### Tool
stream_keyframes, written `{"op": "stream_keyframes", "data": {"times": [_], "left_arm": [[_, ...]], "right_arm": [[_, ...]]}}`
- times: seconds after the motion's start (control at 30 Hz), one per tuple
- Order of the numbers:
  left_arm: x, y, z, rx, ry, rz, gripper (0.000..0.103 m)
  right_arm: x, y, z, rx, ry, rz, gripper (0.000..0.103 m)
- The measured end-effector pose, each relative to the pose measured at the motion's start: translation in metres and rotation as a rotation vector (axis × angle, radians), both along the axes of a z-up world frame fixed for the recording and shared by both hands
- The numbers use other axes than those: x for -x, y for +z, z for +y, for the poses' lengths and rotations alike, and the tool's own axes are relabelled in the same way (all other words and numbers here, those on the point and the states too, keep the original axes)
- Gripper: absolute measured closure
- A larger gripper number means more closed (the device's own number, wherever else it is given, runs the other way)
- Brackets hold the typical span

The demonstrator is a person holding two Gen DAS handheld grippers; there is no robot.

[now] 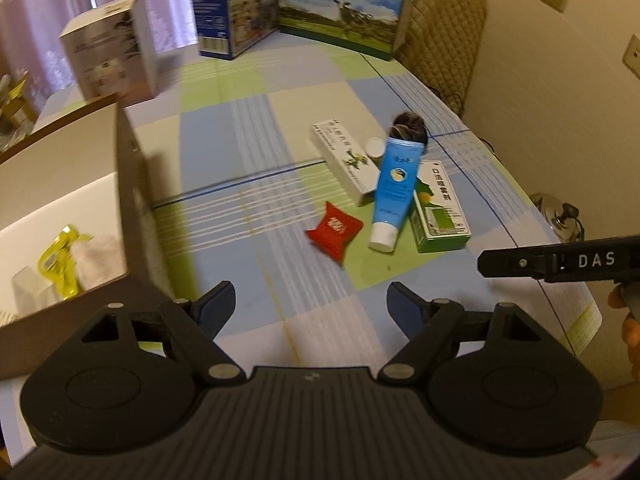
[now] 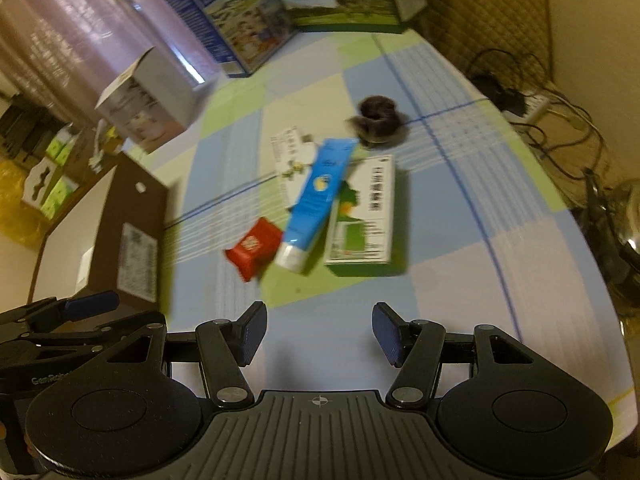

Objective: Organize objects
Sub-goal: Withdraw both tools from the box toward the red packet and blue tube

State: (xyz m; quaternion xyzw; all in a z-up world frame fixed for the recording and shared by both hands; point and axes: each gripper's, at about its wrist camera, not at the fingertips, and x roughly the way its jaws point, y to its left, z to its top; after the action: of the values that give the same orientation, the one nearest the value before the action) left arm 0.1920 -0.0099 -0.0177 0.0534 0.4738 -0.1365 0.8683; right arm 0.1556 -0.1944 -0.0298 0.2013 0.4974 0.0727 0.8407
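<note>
left gripper [image 1: 310,304]: fingers stood apart, nothing between them, over the checked cloth of the bench [image 1: 248,152]. right gripper [image 2: 319,330]: fingers likewise parted and empty.

ahead of both lay a loose cluster. a red packet [image 1: 335,231] was nearest. just beside it a blue tube [image 1: 394,188], white cap toward the cameras, lay propped across a long white carton [image 1: 346,162] and a green-and-white box [image 1: 438,208]. a small white round lid [image 1: 375,147] showed by the tube's far end, with a dark furry item [image 2: 378,120] just beyond; what it was could not be told.

an open brown cardboard box [image 1: 120,184] stood to the left, a yellow packet [image 1: 60,260] inside it. three printed cartons stood at the far edge of the bench. a hand [image 1: 630,320] showed at the right margin of the left view.
</note>
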Motion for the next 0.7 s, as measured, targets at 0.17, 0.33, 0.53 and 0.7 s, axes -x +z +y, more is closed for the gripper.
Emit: {"op": "stream_keyframes", "data": {"times": [0.17,0.33,0.53,0.7], "left_arm": [[-0.014,-0.012,-0.015,-0.022,-0.040,0.004,0.028],[-0.028,-0.025,-0.024,-0.044,-0.068,0.004,0.029],[-0.042,-0.041,-0.033,-0.071,-0.113,0.009,0.038],[-0.055,-0.054,-0.040,-0.092,-0.152,0.007,0.043]], "right_arm": [[0.000,-0.007,-0.017,0.007,-0.052,0.021,0.047],[0.000,-0.013,-0.029,0.008,-0.094,0.040,0.047],[0.002,-0.020,-0.044,0.006,-0.144,0.067,0.047],[0.003,-0.024,-0.054,0.011,-0.182,0.081,0.047]]}}
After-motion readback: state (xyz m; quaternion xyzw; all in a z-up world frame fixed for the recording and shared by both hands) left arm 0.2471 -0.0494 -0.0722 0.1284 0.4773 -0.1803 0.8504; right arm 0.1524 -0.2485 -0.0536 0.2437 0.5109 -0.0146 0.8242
